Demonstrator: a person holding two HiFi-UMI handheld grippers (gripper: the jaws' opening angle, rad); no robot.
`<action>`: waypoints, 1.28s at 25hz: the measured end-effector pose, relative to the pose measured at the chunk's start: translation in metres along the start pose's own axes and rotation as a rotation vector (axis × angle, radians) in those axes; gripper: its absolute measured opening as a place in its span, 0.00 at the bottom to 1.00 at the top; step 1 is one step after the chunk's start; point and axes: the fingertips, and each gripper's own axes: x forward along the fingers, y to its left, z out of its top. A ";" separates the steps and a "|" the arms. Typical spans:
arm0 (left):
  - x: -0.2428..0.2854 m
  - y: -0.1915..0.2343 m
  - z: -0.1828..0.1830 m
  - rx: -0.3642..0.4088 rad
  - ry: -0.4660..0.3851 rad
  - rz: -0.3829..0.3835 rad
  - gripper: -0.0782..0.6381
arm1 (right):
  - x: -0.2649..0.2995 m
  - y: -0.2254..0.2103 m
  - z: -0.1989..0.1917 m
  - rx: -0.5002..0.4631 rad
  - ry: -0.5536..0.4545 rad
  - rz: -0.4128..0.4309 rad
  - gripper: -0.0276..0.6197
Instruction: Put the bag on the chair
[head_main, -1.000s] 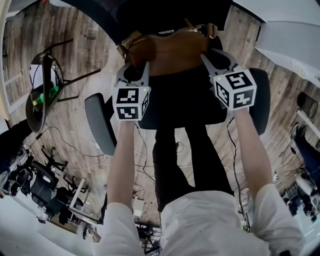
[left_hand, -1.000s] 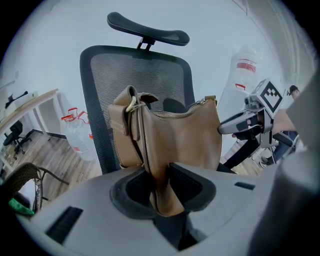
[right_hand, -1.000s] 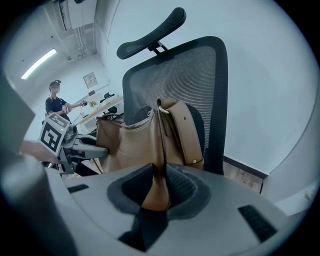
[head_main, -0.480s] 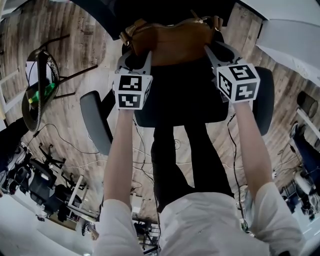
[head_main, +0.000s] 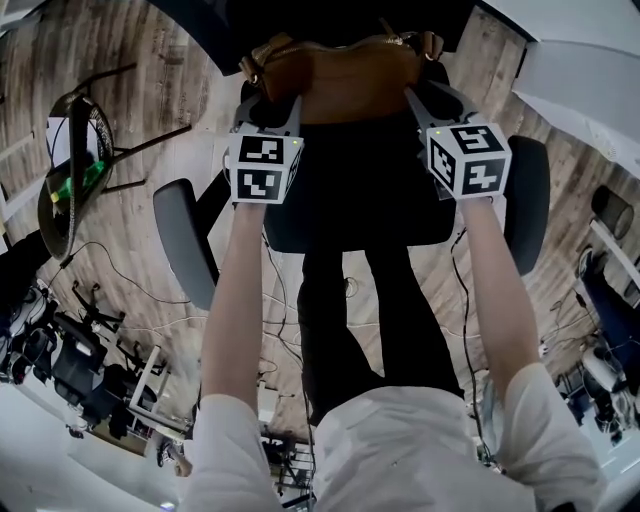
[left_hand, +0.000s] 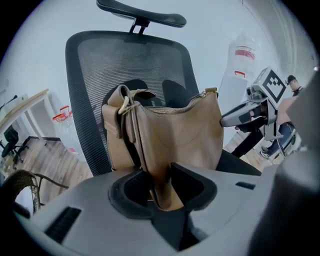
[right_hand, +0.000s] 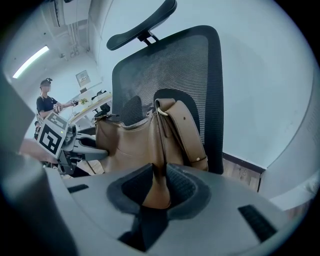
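Note:
A tan leather bag (head_main: 340, 72) stands upright on the black office chair's seat (head_main: 360, 185), against the mesh backrest (left_hand: 125, 65). My left gripper (head_main: 268, 108) is at the bag's left end. Its jaws have just been opening, and the end (left_hand: 162, 187) still sits between them with a slim gap at one pad. My right gripper (head_main: 428, 98) is shut on the bag's right end (right_hand: 156, 192), beside the strap (right_hand: 182, 130). Each gripper shows in the other's view, the right gripper (left_hand: 250, 112) and the left gripper (right_hand: 70, 142).
The chair's armrests (head_main: 182, 240) (head_main: 527, 200) flank the seat and the headrest (left_hand: 142, 11) tops the backrest. A round dark stand (head_main: 68, 180) is on the wooden floor at left. Cables and gear (head_main: 80, 370) lie lower left. A white surface (head_main: 580, 70) is upper right.
Both grippers have sunk a little with the bag, bringing it down onto the chair seat. The bag's position against the backrest is otherwise the same.

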 end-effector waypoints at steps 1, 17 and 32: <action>0.002 0.001 -0.002 -0.007 0.007 0.003 0.25 | 0.002 -0.001 -0.001 0.003 0.001 -0.001 0.18; 0.016 -0.008 -0.009 -0.013 0.013 -0.028 0.27 | 0.009 0.016 0.009 -0.032 -0.043 0.049 0.05; 0.019 0.010 -0.022 -0.114 0.036 0.029 0.33 | 0.013 0.023 0.002 -0.056 -0.004 0.056 0.05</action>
